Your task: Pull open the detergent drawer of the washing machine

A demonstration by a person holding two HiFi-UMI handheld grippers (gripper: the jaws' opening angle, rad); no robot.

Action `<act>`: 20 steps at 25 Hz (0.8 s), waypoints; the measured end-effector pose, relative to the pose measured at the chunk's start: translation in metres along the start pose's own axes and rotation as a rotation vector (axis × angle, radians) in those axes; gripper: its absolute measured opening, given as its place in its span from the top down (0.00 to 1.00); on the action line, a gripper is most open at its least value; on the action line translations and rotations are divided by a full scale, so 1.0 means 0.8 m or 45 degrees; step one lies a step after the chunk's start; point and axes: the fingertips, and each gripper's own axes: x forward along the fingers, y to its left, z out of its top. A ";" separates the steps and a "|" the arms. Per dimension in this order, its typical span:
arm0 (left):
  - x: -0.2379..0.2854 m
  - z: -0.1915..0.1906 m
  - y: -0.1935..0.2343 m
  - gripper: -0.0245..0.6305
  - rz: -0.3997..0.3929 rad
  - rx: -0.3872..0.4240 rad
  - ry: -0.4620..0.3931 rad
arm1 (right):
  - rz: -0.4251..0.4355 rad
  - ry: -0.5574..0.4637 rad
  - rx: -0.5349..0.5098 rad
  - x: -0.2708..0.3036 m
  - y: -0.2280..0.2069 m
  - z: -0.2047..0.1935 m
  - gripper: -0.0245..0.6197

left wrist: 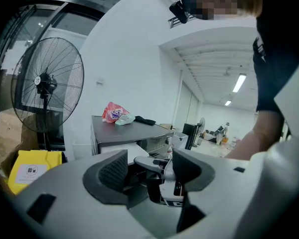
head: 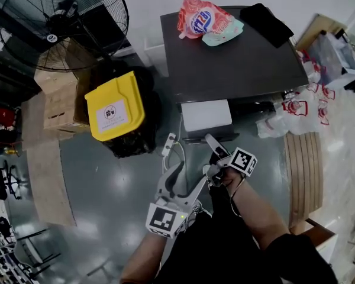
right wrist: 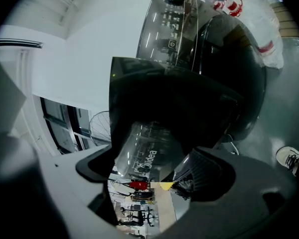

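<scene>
The washing machine [head: 231, 64] has a dark grey top, and its white detergent drawer [head: 206, 115] stands pulled out of the front at the upper left. My right gripper [head: 213, 149] sits just before the drawer's dark glossy front [right wrist: 174, 108], rolled on its side. Its jaws are open and the pads look free of the panel. My left gripper [head: 191, 173] hangs lower and nearer to me, open and empty. In the left gripper view the drawer [left wrist: 123, 151] and the right gripper [left wrist: 162, 176] show beyond the left gripper's [left wrist: 149, 168] jaws.
A bin with a yellow lid [head: 114, 106] and cardboard boxes [head: 59, 99] stand left of the machine, with a large fan [head: 62, 16] behind them. A pink detergent bag [head: 201, 18] and a black cloth [head: 267, 22] lie on top. Plastic bags [head: 296, 108] sit at the right.
</scene>
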 end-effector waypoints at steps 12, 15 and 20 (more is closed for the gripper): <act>-0.040 -0.021 -0.038 0.57 -0.012 0.019 -0.004 | 0.002 -0.005 -0.014 -0.041 -0.009 -0.029 0.23; -0.052 -0.024 -0.044 0.57 -0.015 0.023 -0.010 | 0.034 0.035 -0.118 -0.051 -0.002 -0.042 0.32; -0.075 -0.018 -0.053 0.57 -0.018 0.040 -0.049 | 0.087 0.103 -0.355 -0.078 0.029 -0.074 0.43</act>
